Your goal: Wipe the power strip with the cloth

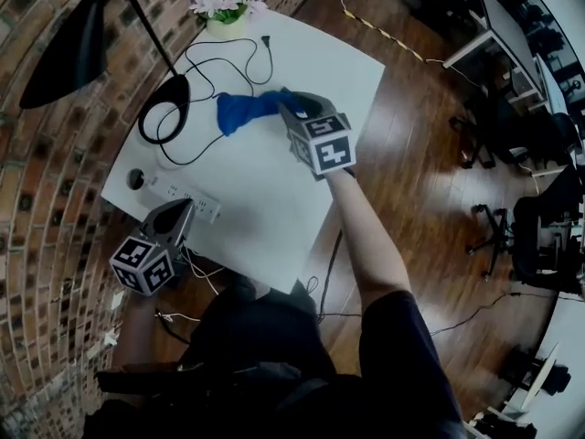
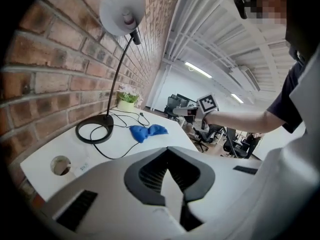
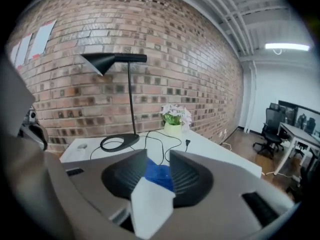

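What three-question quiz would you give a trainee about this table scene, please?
1. True or false: the left gripper has its jaws together.
2. Which is nearest the cloth: A the right gripper, B the power strip, C the flower pot?
3. Fill in: the cloth is ___.
Key: 1 true; 2 A; 3 blue.

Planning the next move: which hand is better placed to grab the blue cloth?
Right. The right gripper sits at the blue cloth, jaws apart with cloth between them. The left gripper is shut, by the power strip, apart from the cloth.
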Action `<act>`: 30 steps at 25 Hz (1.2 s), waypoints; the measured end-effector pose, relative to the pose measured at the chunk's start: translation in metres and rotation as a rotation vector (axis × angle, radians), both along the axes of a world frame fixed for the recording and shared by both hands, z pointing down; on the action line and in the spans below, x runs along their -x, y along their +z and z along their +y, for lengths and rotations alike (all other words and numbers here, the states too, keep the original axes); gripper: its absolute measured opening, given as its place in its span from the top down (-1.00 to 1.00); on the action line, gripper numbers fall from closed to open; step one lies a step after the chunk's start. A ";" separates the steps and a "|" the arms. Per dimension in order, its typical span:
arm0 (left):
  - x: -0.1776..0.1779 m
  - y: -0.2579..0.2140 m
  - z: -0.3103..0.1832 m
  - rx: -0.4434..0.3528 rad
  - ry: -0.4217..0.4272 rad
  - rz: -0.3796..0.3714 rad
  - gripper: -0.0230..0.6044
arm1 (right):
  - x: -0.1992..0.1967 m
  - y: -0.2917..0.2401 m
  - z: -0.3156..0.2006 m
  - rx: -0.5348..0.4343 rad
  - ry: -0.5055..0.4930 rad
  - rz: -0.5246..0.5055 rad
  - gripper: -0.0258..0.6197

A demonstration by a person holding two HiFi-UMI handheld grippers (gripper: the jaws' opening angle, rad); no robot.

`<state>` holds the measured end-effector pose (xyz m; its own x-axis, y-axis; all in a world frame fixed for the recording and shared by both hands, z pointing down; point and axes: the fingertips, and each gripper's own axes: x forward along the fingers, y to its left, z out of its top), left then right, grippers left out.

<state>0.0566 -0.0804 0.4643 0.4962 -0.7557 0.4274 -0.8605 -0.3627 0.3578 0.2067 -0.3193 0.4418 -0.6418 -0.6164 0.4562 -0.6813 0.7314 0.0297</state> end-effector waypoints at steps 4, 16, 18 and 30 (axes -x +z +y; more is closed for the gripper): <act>0.016 0.018 0.013 0.050 -0.053 -0.015 0.92 | 0.022 0.060 -0.029 0.055 -0.051 0.138 0.19; 0.048 0.042 0.030 0.102 -0.161 -0.028 0.92 | 0.040 0.152 -0.067 0.074 -0.027 0.240 0.46; 0.052 0.043 0.034 0.101 -0.158 -0.030 0.92 | 0.037 0.148 -0.066 0.015 -0.023 0.302 0.74; 0.057 0.033 0.025 0.068 -0.078 0.019 0.92 | -0.021 0.029 0.027 -0.147 0.133 0.085 0.76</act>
<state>0.0000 -0.0554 0.4976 0.4456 -0.7621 0.4697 -0.8779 -0.2693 0.3959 0.2272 -0.2922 0.4705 -0.5131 -0.7570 0.4046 -0.7620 0.6187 0.1911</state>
